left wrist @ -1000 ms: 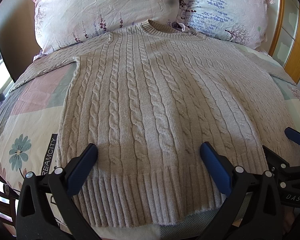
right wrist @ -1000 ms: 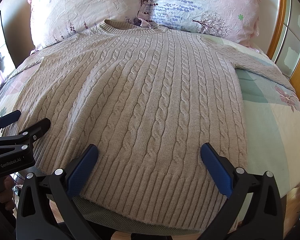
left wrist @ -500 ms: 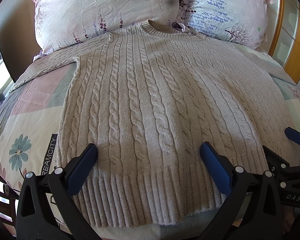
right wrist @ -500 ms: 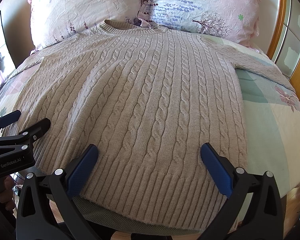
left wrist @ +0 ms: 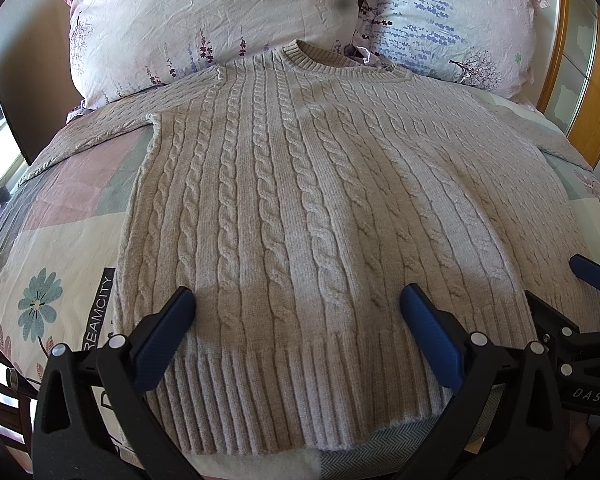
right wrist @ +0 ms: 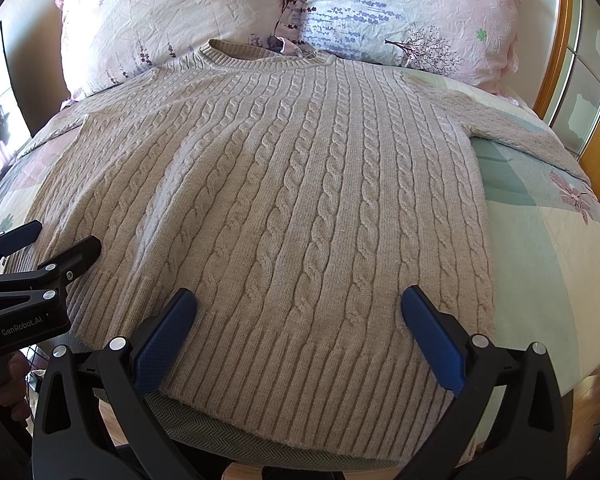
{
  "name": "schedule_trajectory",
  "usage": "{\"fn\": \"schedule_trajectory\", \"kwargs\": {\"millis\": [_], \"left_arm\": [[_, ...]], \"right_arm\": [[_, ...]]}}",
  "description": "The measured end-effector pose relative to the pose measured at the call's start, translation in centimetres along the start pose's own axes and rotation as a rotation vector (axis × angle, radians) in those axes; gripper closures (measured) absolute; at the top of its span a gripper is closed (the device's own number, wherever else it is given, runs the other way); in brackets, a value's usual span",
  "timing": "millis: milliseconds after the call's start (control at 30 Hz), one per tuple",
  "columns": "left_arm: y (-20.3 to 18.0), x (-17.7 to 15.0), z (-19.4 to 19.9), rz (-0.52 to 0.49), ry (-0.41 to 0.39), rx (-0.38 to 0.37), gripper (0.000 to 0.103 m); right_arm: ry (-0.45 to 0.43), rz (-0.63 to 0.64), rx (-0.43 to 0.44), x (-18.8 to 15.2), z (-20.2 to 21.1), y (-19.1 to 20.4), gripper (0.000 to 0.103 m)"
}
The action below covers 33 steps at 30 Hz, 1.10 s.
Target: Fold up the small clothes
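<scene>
Gaping wide, left gripper (left wrist: 296,316) and right gripper (right wrist: 298,316) hover above sweater (left wrist: 320,208) hem.

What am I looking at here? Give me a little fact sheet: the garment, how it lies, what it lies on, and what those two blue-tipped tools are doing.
garment: beige cable-knit sweater
lay: spread flat, front up, sleeves out to both sides, collar toward the pillows
surface: bed with a patchwork floral quilt
hem: ribbed, nearest the cameras, unfolded
left tool: open, over the hem, holding nothing
right tool: open, over the hem, holding nothing
folding: not yet begun
</scene>
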<state>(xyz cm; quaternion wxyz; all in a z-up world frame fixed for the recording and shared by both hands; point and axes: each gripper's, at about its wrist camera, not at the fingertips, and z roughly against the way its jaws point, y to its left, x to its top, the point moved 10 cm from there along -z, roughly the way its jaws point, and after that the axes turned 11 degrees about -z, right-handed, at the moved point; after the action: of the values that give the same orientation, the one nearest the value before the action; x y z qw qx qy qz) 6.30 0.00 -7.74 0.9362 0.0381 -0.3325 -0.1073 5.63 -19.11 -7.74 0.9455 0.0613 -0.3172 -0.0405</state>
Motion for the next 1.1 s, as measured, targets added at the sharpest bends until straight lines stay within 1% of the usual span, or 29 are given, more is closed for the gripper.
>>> {"fn": "schedule_trajectory", "kwargs": {"millis": [700,867,933,967,1033,1067,1100], "left_arm": [[0.0,0.0,0.0,0.000,-0.001,0.000,0.002],[0.0,0.0,0.0,0.000,0.004,-0.002,0.002],[0.0,0.0,-0.1,-0.005,0.011,-0.007,0.002],[0.1,0.2,-0.3,-0.010,0.017,-0.012,0.002],[0.2,0.5,-0.6,-0.019,0.040,-0.034,0.002],[0.2,0.7,-0.6,-0.021,0.053,-0.052,0.002],[0.3,0.8,-0.6,-0.016,0.058,-0.066,0.002]], "right_arm": [[-0.001,0.002,0.001,0.3,-0.1,0.1,0.001],[-0.015,0.026,0.023,0.1,0.2,0.1,0.001],[-0.001,0.045,0.039,0.4,0.1,0.2,0.001],[0.019,0.053,0.053,0.8,0.0,0.1,0.001],[0.041,0.030,0.064,2.0,-0.3,-0.7,0.001],[0.020,-0.010,0.065,3.6,0.0,-2.2,0.001],[-0.020,-0.061,0.049,5.8,0.4,-4.5,0.001]]}}
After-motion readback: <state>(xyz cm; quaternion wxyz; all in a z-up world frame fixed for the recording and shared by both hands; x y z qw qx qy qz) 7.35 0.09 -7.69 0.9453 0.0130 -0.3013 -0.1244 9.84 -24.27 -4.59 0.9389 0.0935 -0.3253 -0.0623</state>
